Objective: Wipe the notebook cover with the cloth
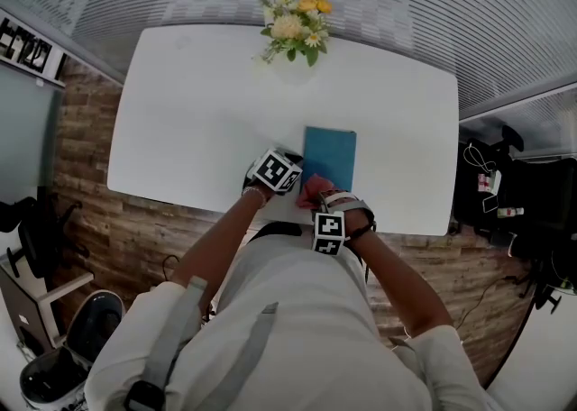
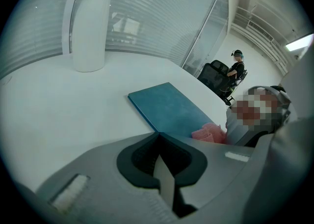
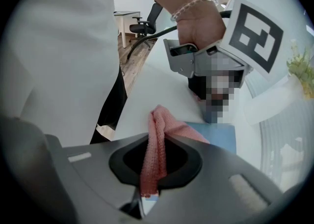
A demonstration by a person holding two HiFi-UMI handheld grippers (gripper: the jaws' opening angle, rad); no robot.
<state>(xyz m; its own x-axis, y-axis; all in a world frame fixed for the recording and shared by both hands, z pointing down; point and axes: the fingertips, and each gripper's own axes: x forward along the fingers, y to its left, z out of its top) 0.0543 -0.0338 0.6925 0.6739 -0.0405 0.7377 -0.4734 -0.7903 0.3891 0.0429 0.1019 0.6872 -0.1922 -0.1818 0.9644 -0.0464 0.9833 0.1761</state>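
1. Now, your right gripper (image 3: 157,139) is clamped on the cloth (image 3: 154,154). It pinches a bunched fold, so a loose end spills past the jaw tips. That free end is likely the part meant to do the rubbing.
2. You hold the cloth at the near edge of the notebook (image 1: 329,155). The notebook lies closed and flat on the white table (image 1: 198,121), towards your side, with its long sides running away from you. I judge the wipe to be at or near its start.
3. Your left gripper (image 2: 158,135) has its jaws pressed together with nothing between them. It sits just beside the notebook's near left corner, probably to steady the book or to stay out of the wiping path. I cannot tell whether it touches the cover.
4. The cloth is pink, coarse-knit, soft and limp. It should bunch and drag rather than glide.
5. The cover is a thin, matte teal rectangle with crisp corners. I'd guess it is light enough to skid on the smooth tabletop.
6. A white vase (image 2: 88,26) of yellow flowers (image 1: 297,26) stands at the far edge, well apart from the work.
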